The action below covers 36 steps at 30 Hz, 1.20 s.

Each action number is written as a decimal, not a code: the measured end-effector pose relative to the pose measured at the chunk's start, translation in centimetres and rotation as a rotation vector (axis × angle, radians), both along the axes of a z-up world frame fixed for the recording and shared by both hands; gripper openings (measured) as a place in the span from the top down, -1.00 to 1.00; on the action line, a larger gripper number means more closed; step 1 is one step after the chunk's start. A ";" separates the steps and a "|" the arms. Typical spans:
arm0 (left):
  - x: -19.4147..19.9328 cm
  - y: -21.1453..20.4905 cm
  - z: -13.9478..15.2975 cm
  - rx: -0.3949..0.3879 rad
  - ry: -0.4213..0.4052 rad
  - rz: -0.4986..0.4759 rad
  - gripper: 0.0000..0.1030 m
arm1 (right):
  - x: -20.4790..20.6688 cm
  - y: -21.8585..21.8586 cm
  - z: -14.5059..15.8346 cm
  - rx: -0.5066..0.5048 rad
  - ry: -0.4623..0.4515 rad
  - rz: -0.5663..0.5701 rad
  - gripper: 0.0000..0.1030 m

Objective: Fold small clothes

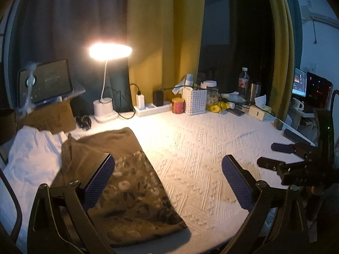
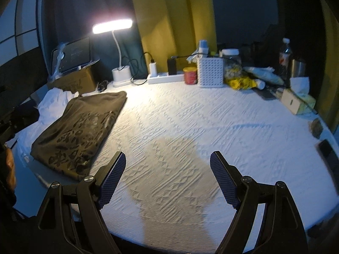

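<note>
A folded brown printed garment (image 1: 127, 182) lies on the white textured tablecloth (image 1: 201, 144) at the left; it also shows in the right wrist view (image 2: 80, 131). A crumpled white garment (image 1: 31, 154) lies behind and left of it, and shows in the right wrist view (image 2: 55, 99). My left gripper (image 1: 167, 180) is open and empty, its left finger over the brown garment's right part. My right gripper (image 2: 167, 177) is open and empty above bare cloth, right of the brown garment; it shows at the right edge of the left wrist view (image 1: 275, 154).
Along the back edge stand a lit desk lamp (image 1: 108, 67), a tablet (image 1: 46, 82) on a cardboard box, a power strip (image 1: 152, 108), a red tin (image 1: 177, 105), a white basket (image 1: 195, 101), bottles and a tissue box (image 1: 259, 112). A phone (image 2: 327, 150) lies at right.
</note>
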<state>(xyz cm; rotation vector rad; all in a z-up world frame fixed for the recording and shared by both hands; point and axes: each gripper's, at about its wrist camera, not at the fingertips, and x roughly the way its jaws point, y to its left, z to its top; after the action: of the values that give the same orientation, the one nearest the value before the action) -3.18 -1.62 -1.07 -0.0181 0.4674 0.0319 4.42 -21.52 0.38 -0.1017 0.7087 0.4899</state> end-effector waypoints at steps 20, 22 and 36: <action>-1.4 0.6 6.3 0.097 -0.201 0.026 -0.97 | -0.5 -1.2 8.2 -0.029 -0.237 -0.071 -0.64; -1.7 0.8 6.8 0.101 -0.219 0.031 -0.97 | -0.7 -1.0 9.0 -0.027 -0.253 -0.074 -0.64; -4.4 3.3 11.1 0.015 -0.364 0.076 -0.97 | -2.3 0.7 15.2 0.020 -0.417 -0.089 -0.64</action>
<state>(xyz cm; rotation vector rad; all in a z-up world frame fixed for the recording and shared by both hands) -7.54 1.64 10.00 -0.0261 0.1019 0.1048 2.12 -20.87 15.56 -0.1480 0.2980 0.3738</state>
